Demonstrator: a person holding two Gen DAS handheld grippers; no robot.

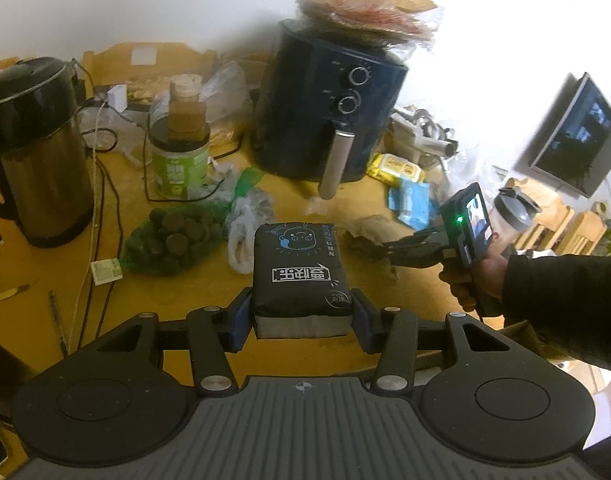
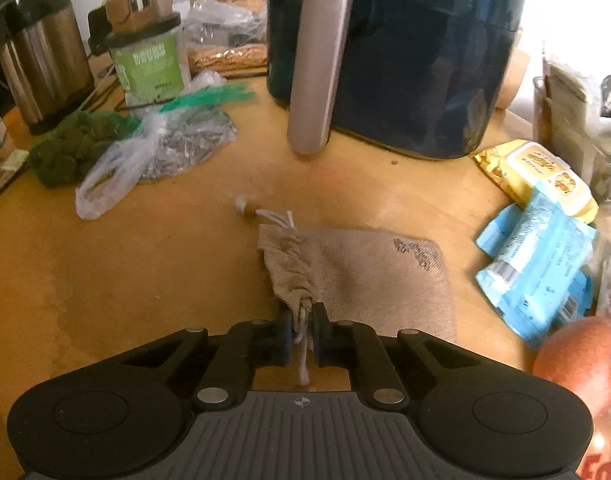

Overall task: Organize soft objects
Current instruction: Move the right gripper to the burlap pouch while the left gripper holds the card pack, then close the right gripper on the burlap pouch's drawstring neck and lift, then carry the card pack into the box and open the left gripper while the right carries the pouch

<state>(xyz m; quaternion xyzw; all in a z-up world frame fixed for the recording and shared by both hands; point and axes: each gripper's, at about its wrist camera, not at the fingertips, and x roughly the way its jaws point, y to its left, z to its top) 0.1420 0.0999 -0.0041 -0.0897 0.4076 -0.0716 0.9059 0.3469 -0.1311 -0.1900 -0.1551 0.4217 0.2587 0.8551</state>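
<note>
Wooden counter, crowded on all sides, so little room for a loose swing. Looms at upper centre of the right wrist view: dark air fryer, its metal handle jutting toward the work. Could catch a lifted load if raised carelessly.

Sits mid-frame in the left wrist view, off the counter: black tissue pack, clamped at its near end between the pads of the left gripper. Juts far forward of the pads. Soft and held by one end only, so may sag, pivot or squeeze out under a quick tilt, and drop onto the clutter below.

Lies flat at lower centre of the right wrist view: burlap pouch, gathered mouth pinched in the nearly closed right gripper. Thin bite, mostly on the bunched edge and white cord. May slip free on lifting, or drag the cloth into the blue packets at right.
</note>
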